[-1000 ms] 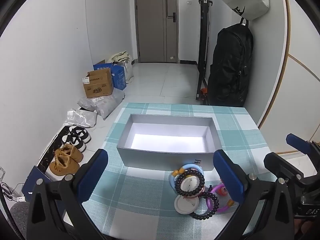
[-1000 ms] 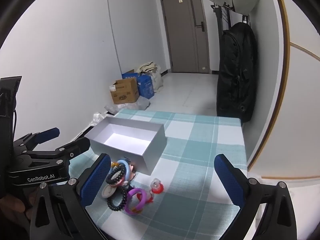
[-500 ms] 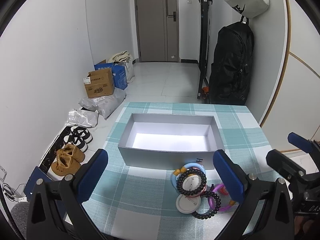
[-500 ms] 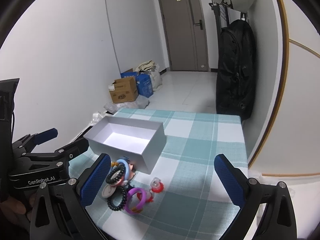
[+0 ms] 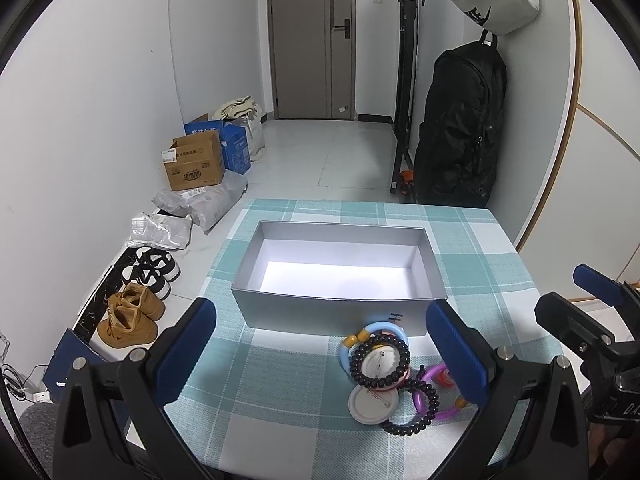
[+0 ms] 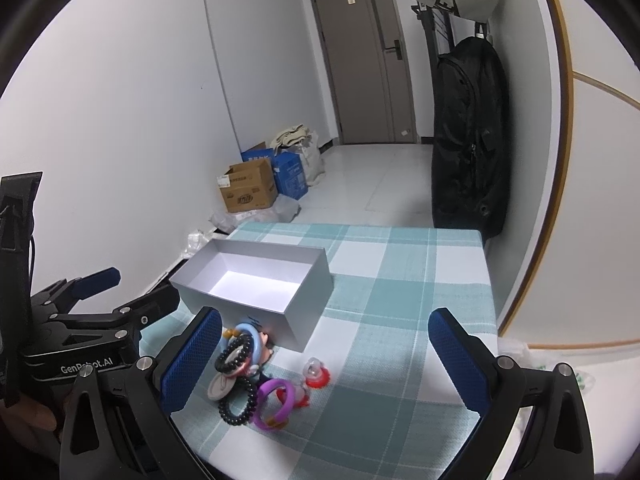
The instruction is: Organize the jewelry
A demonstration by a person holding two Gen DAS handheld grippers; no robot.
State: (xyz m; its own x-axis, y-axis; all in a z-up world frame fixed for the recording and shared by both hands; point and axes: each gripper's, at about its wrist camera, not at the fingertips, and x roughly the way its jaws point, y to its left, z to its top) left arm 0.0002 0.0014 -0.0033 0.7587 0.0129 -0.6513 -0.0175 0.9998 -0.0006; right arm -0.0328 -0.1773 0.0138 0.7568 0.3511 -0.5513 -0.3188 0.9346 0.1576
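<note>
Teal-and-white checked cloth covers the table (image 5: 280,364), and on it I see an open, empty rectangular grey cardboard box (image 5: 340,312) with a white floor. Just in front of the box's near wall lies the jewelry, bunched in a small pile: a light-blue ring bracelet with yellow beads (image 5: 374,330) touches the wall, a black beaded bracelet (image 5: 380,360) lies over a round white pin badge (image 5: 380,364), and a second round white badge (image 5: 372,402) sits just nearer to me. A second black beaded bracelet (image 5: 416,412) overlaps a purple plastic ring bracelet (image 5: 438,398), and a small red-and-clear trinket (image 6: 314,376) lies just to the right of the pile; I cannot tell what it is.

My left hand-held gripper (image 5: 320,360) hangs above the near part of the table with its blue-padded fingers (image 5: 186,352) spread wide and nothing between them; the pile sits toward its right finger. My right hand-held gripper (image 6: 326,364) is likewise spread wide and empty, above the near right part of the table, with the pile beside its left finger (image 6: 192,360). Each gripper shows at the edge of the other's view.

Beyond the table I see a grey door (image 5: 312,40), a black backpack (image 5: 460,128) hanging on the right wall, and cardboard cartons (image 5: 194,162) and shoes (image 5: 132,316) on the floor to the left.
</note>
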